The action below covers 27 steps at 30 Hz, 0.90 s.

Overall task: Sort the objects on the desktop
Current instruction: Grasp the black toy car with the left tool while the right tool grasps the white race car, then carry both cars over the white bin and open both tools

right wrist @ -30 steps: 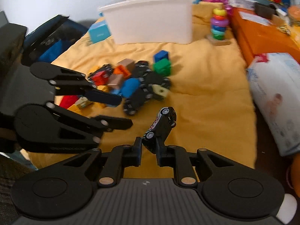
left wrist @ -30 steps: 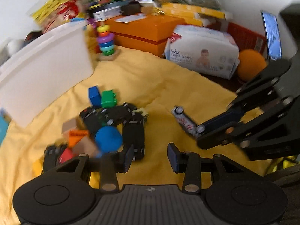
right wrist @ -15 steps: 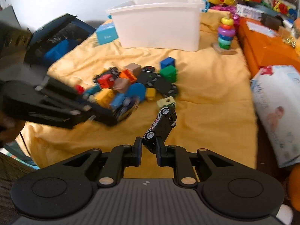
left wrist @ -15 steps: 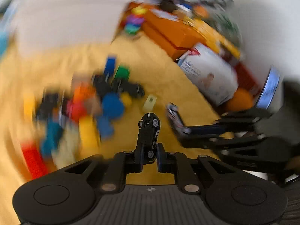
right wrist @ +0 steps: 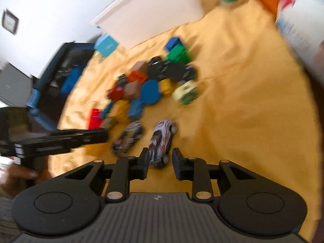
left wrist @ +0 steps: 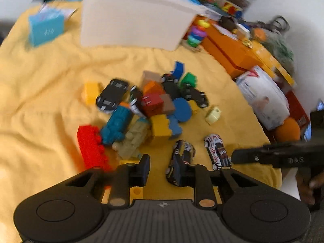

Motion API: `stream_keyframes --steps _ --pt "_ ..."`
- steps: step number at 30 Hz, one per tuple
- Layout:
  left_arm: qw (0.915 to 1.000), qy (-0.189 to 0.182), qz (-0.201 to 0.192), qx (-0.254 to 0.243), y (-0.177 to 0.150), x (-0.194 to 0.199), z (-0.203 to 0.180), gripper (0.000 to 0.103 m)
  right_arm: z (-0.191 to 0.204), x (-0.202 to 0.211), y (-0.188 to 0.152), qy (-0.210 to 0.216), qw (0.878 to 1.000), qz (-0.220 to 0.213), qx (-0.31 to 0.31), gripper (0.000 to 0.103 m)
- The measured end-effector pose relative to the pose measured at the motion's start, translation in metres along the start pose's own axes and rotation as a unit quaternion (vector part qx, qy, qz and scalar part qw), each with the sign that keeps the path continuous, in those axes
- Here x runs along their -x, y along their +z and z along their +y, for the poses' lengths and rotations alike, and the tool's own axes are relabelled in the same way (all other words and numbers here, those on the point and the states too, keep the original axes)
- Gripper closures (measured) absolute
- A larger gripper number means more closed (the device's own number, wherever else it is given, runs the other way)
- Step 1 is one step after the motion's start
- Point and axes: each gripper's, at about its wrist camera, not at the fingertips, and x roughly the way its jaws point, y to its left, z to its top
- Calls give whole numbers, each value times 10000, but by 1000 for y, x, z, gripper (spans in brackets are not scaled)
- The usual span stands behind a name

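Note:
Two toy cars lie side by side on the yellow cloth (left wrist: 40, 85) near its front edge. A dark patterned car (left wrist: 183, 151) lies by the right finger of my left gripper (left wrist: 162, 169), which is open. A white and red car (right wrist: 161, 141) lies between the fingers of my right gripper (right wrist: 160, 163), which is open. The white car (left wrist: 216, 151) and dark car (right wrist: 127, 138) show in both views. A pile of coloured blocks and black cars (left wrist: 149, 105) lies behind them.
A white plastic bin (left wrist: 133, 20) stands at the back of the cloth, a blue box (left wrist: 45, 29) to its left. An orange box (left wrist: 228, 48), a wipes pack (left wrist: 263, 99) and an orange ball (left wrist: 287, 129) line the right side. A ring stacker (left wrist: 196, 36) stands by the bin.
Both grippers held a car half a second ago. Both have opened, and the two cars now lie on the cloth side by side. Both views swung towards the front edge.

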Motion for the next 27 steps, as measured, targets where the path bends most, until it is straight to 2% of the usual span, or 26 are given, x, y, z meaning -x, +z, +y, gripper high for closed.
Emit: stream_keyframes --steps 2,4,5,6,10,11,13,14,16,18,19,23,27 --pt "9993 -143 -44 -345 1 6 -10 65 13 7 1 -381 9976 -62 579 73" --pt "9975 -88 -23 -700 2 5 -21 54 32 11 2 -520 9925 -172 1096 65" --pt "9959 -32 1 -903 2 2 -27 53 41 10 2 -577 9902 -218 1254 52" --pt "9944 14 41 -1053 1 -2 -33 53 48 8 3 -659 9881 -250 1368 46" --pt "9880 224 287 -1501 -2 -23 -48 54 65 -17 4 -1170 9784 -57 1702 48" --pt "9864 292 371 -1574 -2 -29 -49 54 65 -23 4 -1203 9771 24 1753 54" --pt "9841 375 477 -1671 -5 -37 -50 58 64 -35 0 -1409 9734 189 1797 57" --pt "9819 439 402 -1797 -8 -38 -51 59 62 -39 -3 -1446 9726 231 1804 56" --pt "9779 601 361 -1971 -11 -37 -54 70 60 -42 -8 -1434 9724 227 1828 59" --pt "9785 550 373 -1954 -10 -33 -54 70 65 -41 -12 -1575 9657 195 2058 69" --pt "9790 508 342 -1942 -8 -30 -55 70 67 -40 -13 -1580 9646 206 2101 69" --pt "9772 518 -133 -2057 3 -1 -65 70 76 -17 -11 -1498 9648 -59 2160 69" --pt "9730 585 -850 -2062 29 36 -70 70 82 14 4 -1421 9642 -618 2154 69"
